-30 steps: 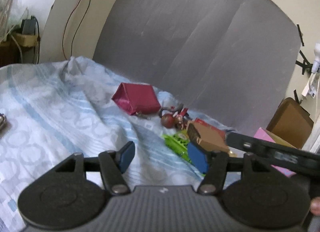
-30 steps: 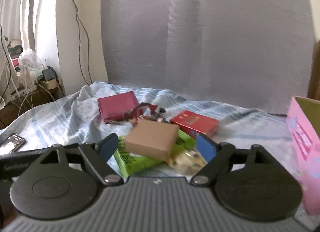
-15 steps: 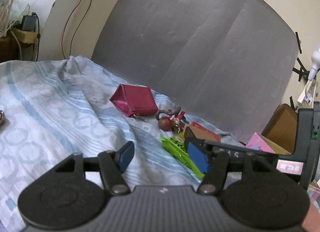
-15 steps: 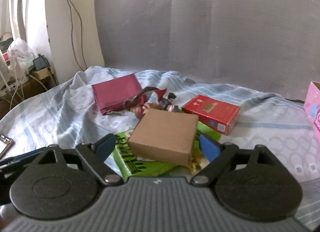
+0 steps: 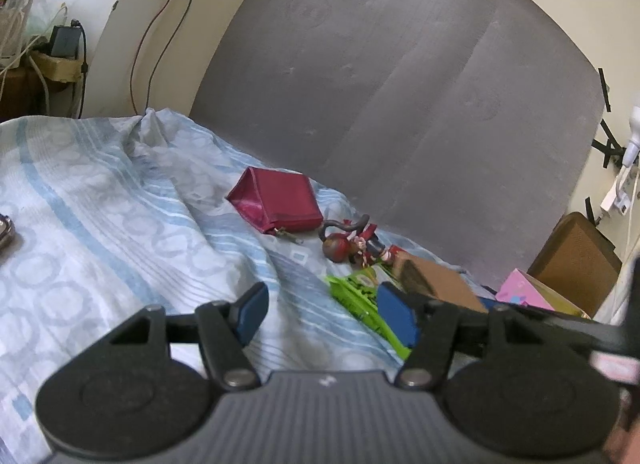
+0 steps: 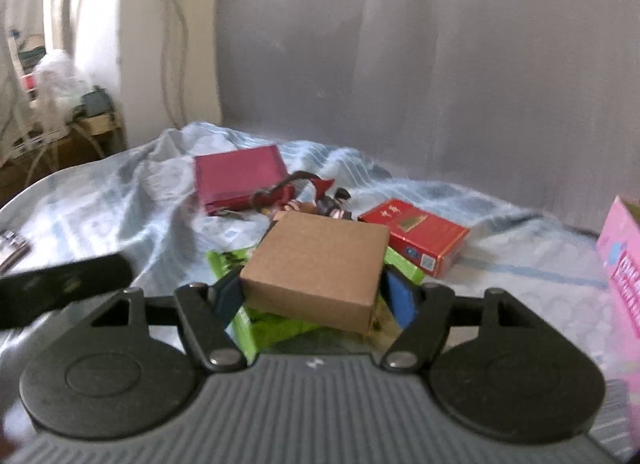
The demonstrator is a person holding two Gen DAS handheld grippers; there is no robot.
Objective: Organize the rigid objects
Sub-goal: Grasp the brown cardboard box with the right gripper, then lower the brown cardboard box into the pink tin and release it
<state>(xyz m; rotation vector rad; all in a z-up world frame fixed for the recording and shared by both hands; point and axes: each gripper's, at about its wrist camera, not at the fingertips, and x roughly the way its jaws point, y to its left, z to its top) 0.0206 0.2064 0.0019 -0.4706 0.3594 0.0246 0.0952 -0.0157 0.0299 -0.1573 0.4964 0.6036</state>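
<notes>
A brown cardboard box (image 6: 320, 264) lies on a green packet (image 6: 260, 324) on the striped bedsheet. My right gripper (image 6: 316, 296) straddles the box with its jaws closing, and both blue pads meet the box's sides. Behind it lie a red carton (image 6: 416, 232), a small figurine (image 6: 320, 200) and a crimson pouch (image 6: 240, 176). My left gripper (image 5: 324, 308) hovers open over bare sheet with nothing between its fingers, left of the green packet (image 5: 356, 292) and the brown box (image 5: 436, 280). The crimson pouch (image 5: 280, 204) and the figurine (image 5: 344, 248) lie farther back.
A pink carton (image 6: 620, 264) stands open at the right edge of the bed. A grey padded panel (image 5: 400, 104) backs the bed. A phone-like object (image 6: 10, 244) lies at the far left. Cables and clutter fill the left corner.
The right gripper came forward and down over the brown box, and its jaws first widened, then narrowed onto the box's sides. The left gripper stayed where it was.
</notes>
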